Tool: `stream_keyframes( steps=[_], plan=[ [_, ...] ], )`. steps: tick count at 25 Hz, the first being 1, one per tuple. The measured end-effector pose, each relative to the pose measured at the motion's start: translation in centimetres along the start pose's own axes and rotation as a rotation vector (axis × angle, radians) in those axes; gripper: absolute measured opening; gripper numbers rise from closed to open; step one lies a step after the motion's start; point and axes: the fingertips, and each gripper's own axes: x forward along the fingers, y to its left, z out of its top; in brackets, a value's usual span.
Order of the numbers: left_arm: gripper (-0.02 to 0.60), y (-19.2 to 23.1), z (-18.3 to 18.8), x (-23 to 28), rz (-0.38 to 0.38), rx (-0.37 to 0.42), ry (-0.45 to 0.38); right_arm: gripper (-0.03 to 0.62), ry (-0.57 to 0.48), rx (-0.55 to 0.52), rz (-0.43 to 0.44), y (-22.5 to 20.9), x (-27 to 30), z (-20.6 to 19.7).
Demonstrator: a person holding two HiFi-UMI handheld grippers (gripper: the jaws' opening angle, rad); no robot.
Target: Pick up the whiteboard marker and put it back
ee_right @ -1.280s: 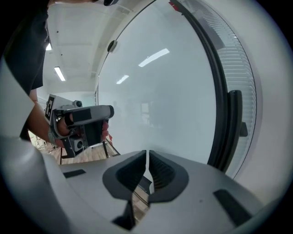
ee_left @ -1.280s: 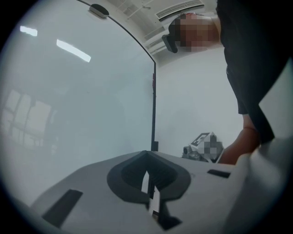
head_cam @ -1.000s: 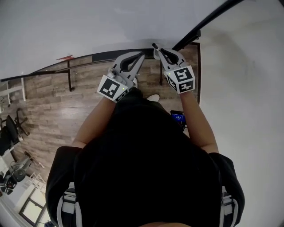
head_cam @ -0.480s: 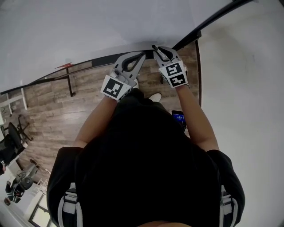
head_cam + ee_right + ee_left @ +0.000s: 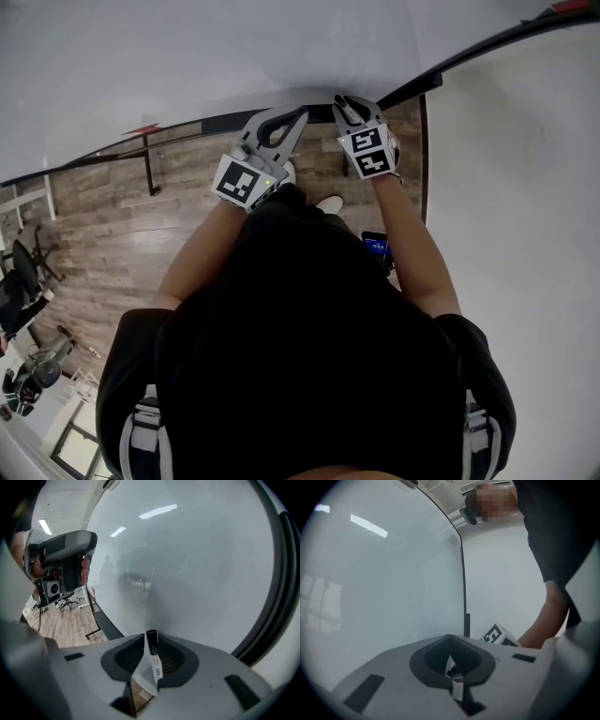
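Where you stand: facing the whiteboard, both tools raised to its dark bottom tray.
Right gripper: jaws apart; they have just been opening.
Whiteboard marker: between your right jaws, lying against one pad with a gap on the other side, black cap toward the board.
Left gripper: jaws together, nothing in them, just beside the right one.

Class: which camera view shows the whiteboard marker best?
The right gripper view: the whiteboard marker, black cap and labelled white barrel, stands close up between the right gripper's jaws, which have just been opening. In the head view it is too small to tell at that gripper's tip; the left gripper view shows none of it.
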Motion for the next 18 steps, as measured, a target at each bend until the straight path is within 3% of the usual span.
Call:
stream_keyframes(
  steps=[8, 18],
  plan=[
    [0.005, -0.2, 0.6, -0.7, 0.012, 0.005, -0.005, 0.066, 0.024, -0.166, -0.100, -0.6, 0.1, -0.1],
    [0.003, 0.1, 0.9, -0.5, 0.015, 0.014, -0.011, 0.061, -0.114, 0.012, -0.067, -1.5, -2.0, 1.3]
  ],
)
